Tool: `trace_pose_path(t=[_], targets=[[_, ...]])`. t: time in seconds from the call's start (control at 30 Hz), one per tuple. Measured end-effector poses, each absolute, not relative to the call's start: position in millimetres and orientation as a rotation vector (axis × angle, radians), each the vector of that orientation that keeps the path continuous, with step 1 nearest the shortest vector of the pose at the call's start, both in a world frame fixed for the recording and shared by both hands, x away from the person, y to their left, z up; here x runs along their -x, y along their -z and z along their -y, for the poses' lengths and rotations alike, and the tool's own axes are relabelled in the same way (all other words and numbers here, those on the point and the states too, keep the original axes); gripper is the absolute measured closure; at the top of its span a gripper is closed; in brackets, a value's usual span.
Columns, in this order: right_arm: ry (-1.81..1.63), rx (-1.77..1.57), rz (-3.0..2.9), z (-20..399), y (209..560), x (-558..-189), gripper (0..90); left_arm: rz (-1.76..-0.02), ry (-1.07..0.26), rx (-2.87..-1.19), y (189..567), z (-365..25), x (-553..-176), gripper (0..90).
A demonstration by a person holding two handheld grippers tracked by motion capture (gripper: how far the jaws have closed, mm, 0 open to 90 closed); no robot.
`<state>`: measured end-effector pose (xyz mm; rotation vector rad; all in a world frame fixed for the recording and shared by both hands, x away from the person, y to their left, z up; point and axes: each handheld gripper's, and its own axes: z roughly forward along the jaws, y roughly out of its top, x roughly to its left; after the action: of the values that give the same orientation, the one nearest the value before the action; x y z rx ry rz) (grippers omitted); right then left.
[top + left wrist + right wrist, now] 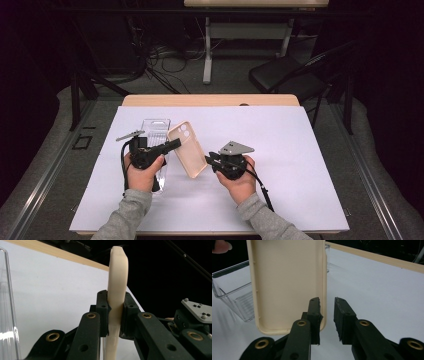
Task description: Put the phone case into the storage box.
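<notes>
A beige phone case (189, 152) is held above the white mat, its camera cutout at the far end. My left gripper (176, 145) is shut on the case's left long edge; in the left gripper view the case (117, 272) stands edge-on, pinched between the two pads of that gripper (115, 315). My right gripper (209, 160) sits at the case's near right corner. In the right gripper view this gripper (327, 312) stands open, and the case (287, 277) shows its hollow inside. The case's edge runs just beside the left pad, with a gap to the right pad.
A clear plastic tray (155, 127) lies on the white mat (290, 160) under and behind my left hand, also seen as the tray (234, 290) behind the case. The wooden table edge (210, 100) runs along the back. A black chair (285, 75) stands beyond it.
</notes>
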<state>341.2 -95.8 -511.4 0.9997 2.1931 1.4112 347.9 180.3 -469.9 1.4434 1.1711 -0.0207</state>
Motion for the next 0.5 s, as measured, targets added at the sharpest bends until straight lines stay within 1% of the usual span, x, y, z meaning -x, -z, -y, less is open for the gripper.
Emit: trace_pose_path(t=[0.27, 0.5], targets=[[-1.438, -0.970, -2.194, 100.1, 508.6, -342.8, 64.8, -1.117, -0.016, -1.472, 468.3, -183.2, -348.6, 80.1], [-1.425, -0.944, -2.198, 102.6, 504.4, -343.3, 59.0, -1.072, -0.045, -1.496, 466.1, -184.8, -348.6, 80.0]])
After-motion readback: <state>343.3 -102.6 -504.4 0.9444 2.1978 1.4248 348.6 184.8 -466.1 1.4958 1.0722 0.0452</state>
